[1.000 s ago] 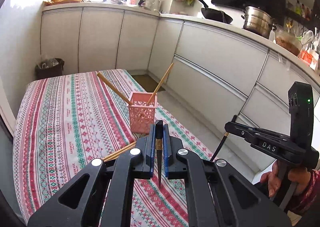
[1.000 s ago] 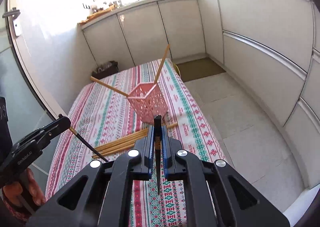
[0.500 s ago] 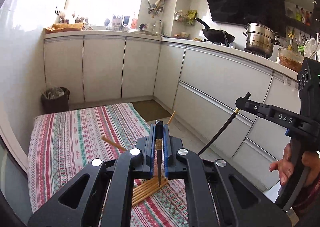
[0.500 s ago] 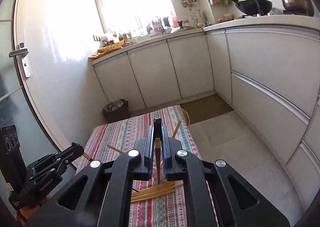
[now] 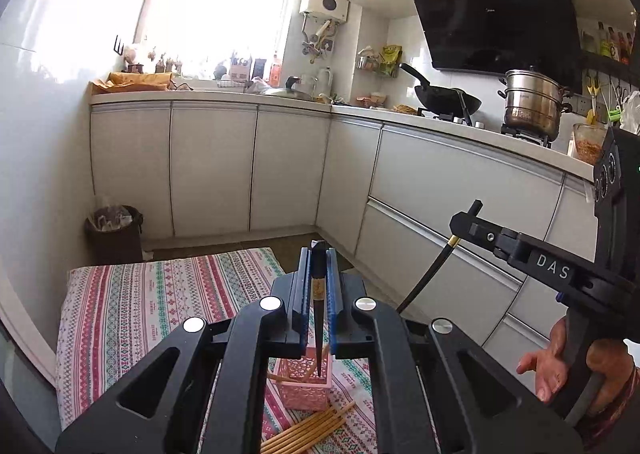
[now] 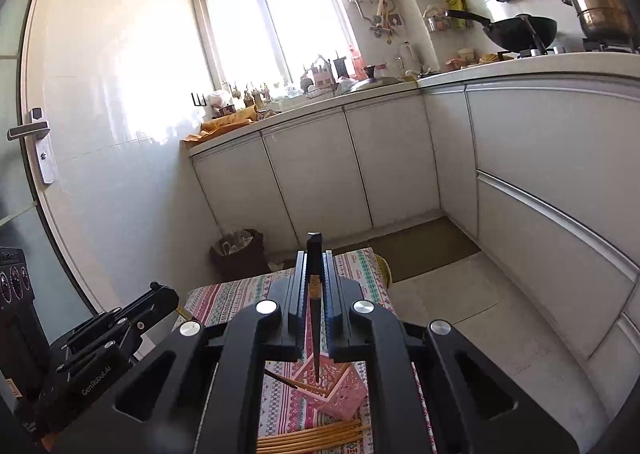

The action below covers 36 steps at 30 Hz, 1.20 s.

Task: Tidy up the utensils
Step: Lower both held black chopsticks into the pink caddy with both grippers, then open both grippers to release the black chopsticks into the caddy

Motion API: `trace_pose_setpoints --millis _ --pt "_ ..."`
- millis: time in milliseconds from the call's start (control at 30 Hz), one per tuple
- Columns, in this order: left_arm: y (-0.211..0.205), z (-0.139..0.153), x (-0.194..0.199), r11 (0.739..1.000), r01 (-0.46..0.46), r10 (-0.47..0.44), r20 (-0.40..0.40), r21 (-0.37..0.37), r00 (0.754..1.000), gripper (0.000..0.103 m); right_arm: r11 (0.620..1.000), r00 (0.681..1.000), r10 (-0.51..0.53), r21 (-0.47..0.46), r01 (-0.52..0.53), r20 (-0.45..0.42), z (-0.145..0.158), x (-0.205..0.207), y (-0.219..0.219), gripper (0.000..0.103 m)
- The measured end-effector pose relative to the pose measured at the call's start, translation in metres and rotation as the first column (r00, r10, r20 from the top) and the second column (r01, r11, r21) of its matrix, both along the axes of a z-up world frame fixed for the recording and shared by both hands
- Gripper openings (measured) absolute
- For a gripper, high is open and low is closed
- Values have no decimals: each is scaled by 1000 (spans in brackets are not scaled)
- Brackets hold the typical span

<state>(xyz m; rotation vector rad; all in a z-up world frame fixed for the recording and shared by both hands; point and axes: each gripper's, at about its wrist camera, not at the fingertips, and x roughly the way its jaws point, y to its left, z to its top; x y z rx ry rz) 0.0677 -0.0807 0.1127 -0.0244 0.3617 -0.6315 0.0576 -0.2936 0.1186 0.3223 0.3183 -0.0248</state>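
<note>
Firmly clamped shut, both of them: left gripper (image 5: 319,254) closed on a dark chopstick (image 5: 319,318), right gripper (image 6: 315,258) closed on a second dark chopstick (image 6: 315,334). Held each stick near its thick end, thin tip hanging below the jaws. Sat under and just ahead of both tools: the pink basket (image 5: 306,386) on the striped cloth (image 5: 140,306), with pale chopsticks already leaning inside. Lay nearer still, beneath the gripper bodies: a loose pale bundle (image 5: 308,430).

Judged several ways to slip. Could have missed the basket mouth from this height, or caught a tip in the lattice wall and tipped so light a basket. Might have knocked against the sticks already inside. Might also have swung or slid in the pads, gripped so far from the tip. Risked a clash of tools too, had both gone for one opening together.

Hid much of the basket behind the black gripper bodies, so no count of its contents. Cut the loose bundle off at the lower edge. Showed little of the left gripper's stick from the right wrist.
</note>
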Motion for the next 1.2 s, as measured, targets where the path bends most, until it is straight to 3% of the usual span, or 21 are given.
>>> trace_pose_setpoints --millis 367,667,767,800,833,1100,1200 --pt "-18 -40 44 999 -35 36 -55 30 998 6 1000 998 9 -1 -9 -63 -50 57 5 7" --pt "-27 -77 61 998 -37 44 -141 54 989 8 1000 991 18 -12 -20 -130 -86 71 13 11" --pt "-21 -73 56 998 -54 59 -124 40 991 31 1000 993 -2 -15 0 -117 -84 65 10 23" --pt "-19 -70 53 998 -58 61 -113 31 992 37 1000 994 -9 -8 8 -108 -81 62 8 35" --pt "-17 -66 52 998 -57 59 -107 25 992 37 1000 995 -17 0 17 -99 -80 59 5 40" --pt "-6 -46 34 998 -70 70 -62 8 996 37 999 996 -36 10 37 -84 -68 39 -1 41" --pt "-4 -40 27 997 -72 72 -45 5 996 43 999 996 -36 12 37 -78 -65 32 1 46"
